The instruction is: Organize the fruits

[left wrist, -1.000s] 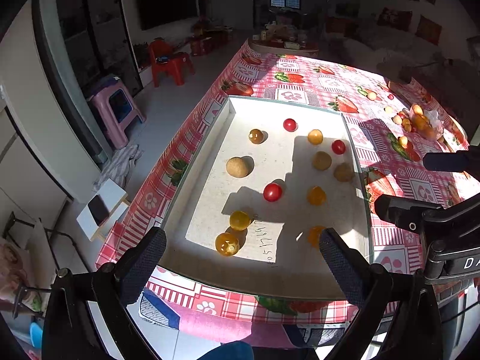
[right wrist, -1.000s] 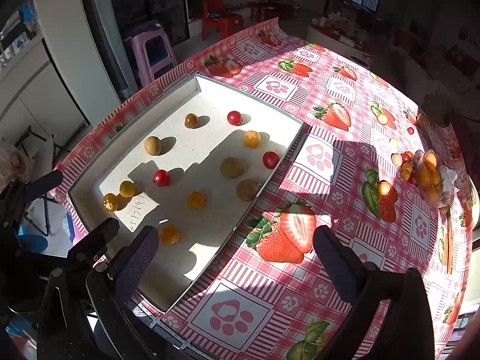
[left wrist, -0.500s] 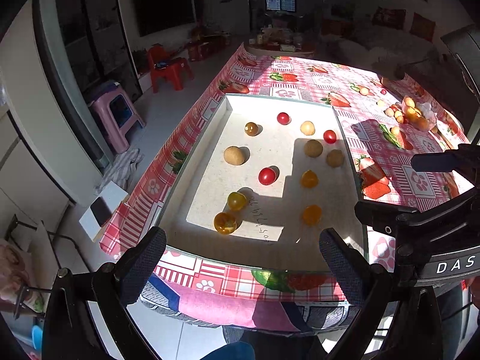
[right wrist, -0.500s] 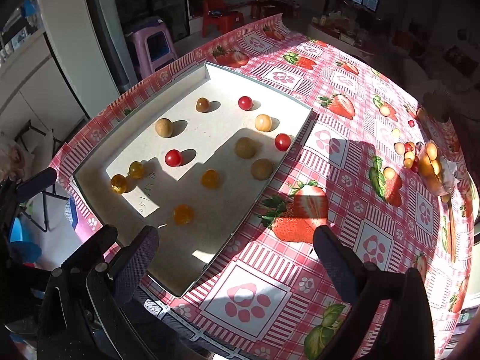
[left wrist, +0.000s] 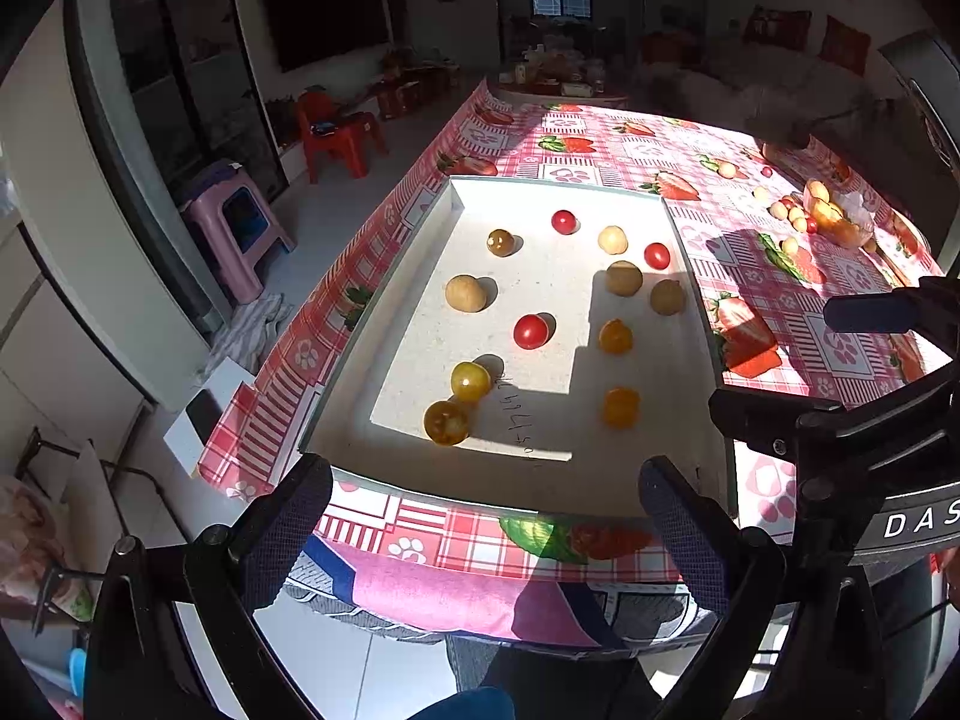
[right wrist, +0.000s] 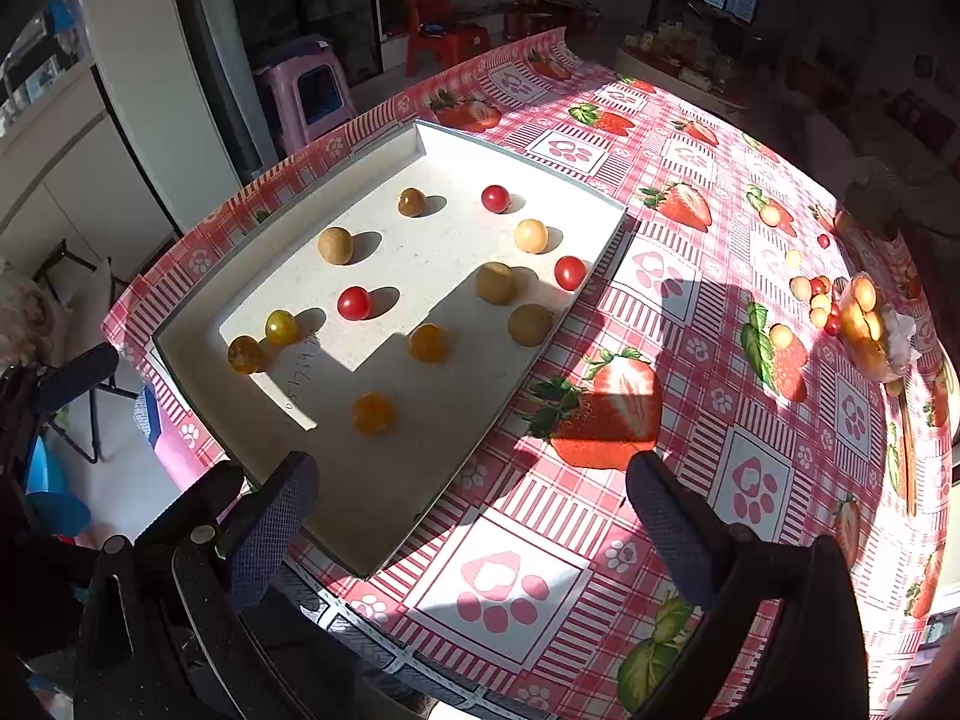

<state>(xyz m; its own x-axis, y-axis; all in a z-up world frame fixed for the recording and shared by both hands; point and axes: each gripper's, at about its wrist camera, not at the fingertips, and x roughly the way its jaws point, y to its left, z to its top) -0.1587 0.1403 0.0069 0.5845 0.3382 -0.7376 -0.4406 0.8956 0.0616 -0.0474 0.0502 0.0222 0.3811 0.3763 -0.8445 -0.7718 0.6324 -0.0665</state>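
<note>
Both grippers hang over the table's near edge, jaws spread wide and empty. The left gripper (left wrist: pixel 483 507) faces straight along the tray (left wrist: pixel 696 276), whose long axis runs away from it; a dozen small fruits lie scattered inside, an orange one (left wrist: pixel 621 407) nearest. The right gripper (right wrist: pixel 471 501) sits beside the tray's right corner, nearer the loose pile (right wrist: pixel 819 300) far right.

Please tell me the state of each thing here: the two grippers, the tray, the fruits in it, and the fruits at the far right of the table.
left gripper: open, empty.
right gripper: open, empty.
white tray: flat on the table, holding fruits.
red cherry tomatoes: loose, apart in the tray.
pile of fruits: outside the tray, on the tablecloth.
</note>
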